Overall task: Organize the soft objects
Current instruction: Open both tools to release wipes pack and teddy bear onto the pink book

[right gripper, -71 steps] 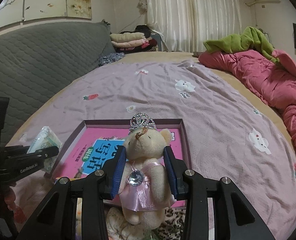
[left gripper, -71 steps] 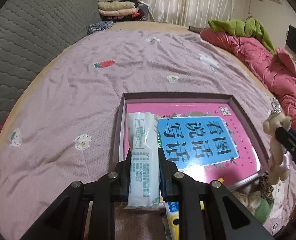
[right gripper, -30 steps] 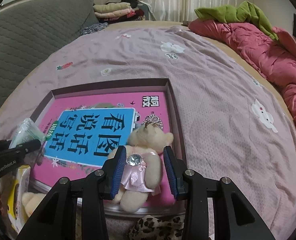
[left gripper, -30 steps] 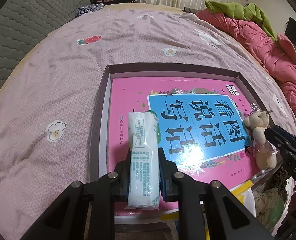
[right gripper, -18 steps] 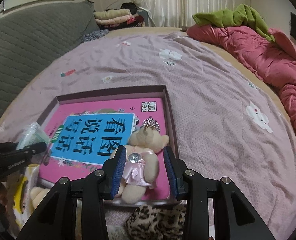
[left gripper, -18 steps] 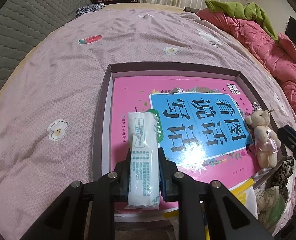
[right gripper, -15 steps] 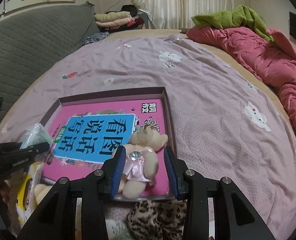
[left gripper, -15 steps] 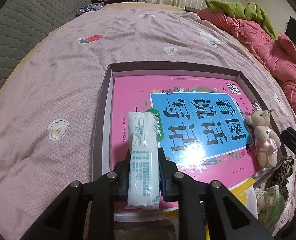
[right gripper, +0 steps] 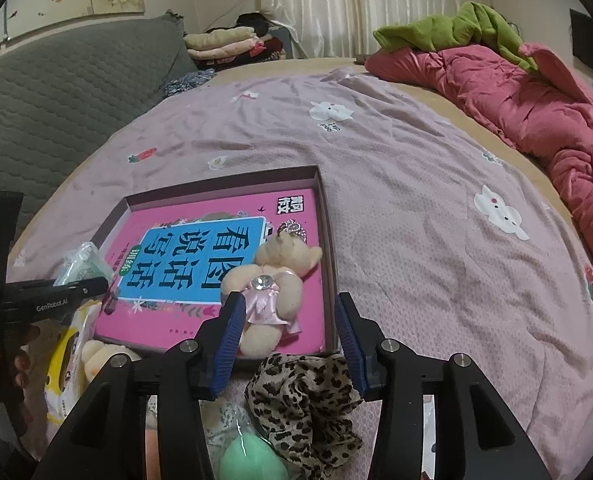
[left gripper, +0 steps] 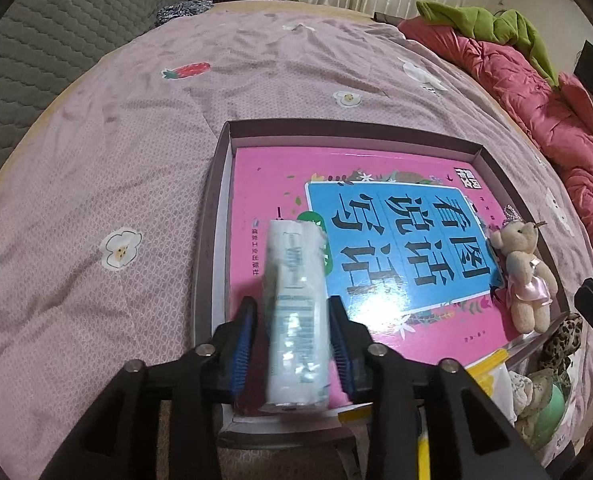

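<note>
A white wrapped tissue pack [left gripper: 296, 312] lies lengthwise between the fingers of my left gripper [left gripper: 292, 340], over the near left corner of the brown box [left gripper: 336, 128]. Its jaws are opening, and a gap shows on each side of the blurred pack. A beige teddy bear [right gripper: 274, 288] in a pink dress and crown lies on the pink book [right gripper: 200, 256] at the box's right side. My right gripper [right gripper: 288, 336] is opening too; the bear's legs reach between its blue pads [right gripper: 226, 340] without being pressed. In the left wrist view the bear [left gripper: 524, 276] lies free.
A leopard-print cloth [right gripper: 308, 392], a green soft thing [right gripper: 252, 460] and a yellow wipes pack [right gripper: 68, 356] lie near the box's front edge. A red quilt [right gripper: 536, 100] with a green garment runs along the right. A grey headboard [right gripper: 56, 92] stands at the left.
My left jaws have spread off the tissue pack, which has slipped and blurred. My right jaws have widened and drawn back from the bear, which stays lying on the book.
</note>
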`<state>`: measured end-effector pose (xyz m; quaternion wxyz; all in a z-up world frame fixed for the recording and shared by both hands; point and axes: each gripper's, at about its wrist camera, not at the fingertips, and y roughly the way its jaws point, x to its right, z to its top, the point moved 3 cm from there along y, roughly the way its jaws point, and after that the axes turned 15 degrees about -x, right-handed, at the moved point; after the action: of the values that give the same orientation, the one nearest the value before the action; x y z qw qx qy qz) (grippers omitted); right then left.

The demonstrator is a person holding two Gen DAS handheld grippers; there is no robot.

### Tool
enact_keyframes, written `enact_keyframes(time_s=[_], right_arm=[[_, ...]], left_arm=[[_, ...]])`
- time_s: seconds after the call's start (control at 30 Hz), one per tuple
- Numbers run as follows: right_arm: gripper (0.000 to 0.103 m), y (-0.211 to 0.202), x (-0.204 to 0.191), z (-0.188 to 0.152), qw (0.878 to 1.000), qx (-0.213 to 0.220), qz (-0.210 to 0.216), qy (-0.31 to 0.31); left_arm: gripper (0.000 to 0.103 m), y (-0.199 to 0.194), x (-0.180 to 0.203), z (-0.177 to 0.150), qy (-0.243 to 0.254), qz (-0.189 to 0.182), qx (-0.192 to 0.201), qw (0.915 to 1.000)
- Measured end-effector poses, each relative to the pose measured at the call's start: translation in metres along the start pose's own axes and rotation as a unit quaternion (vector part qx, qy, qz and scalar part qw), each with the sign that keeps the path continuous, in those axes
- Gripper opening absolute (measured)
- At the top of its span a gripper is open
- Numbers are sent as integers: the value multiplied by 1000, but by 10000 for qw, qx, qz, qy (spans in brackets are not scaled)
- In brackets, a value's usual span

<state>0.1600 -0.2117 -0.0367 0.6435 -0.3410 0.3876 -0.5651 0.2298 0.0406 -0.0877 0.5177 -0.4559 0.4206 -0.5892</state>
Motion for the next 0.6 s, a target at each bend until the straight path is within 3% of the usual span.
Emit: enact_keyframes(time_s=[0.6], right_arm=[[53,-13,2,0,9999,93,-25,31]], left_arm=[[43,-23,-7,-6,-146,-63,221,9996]])
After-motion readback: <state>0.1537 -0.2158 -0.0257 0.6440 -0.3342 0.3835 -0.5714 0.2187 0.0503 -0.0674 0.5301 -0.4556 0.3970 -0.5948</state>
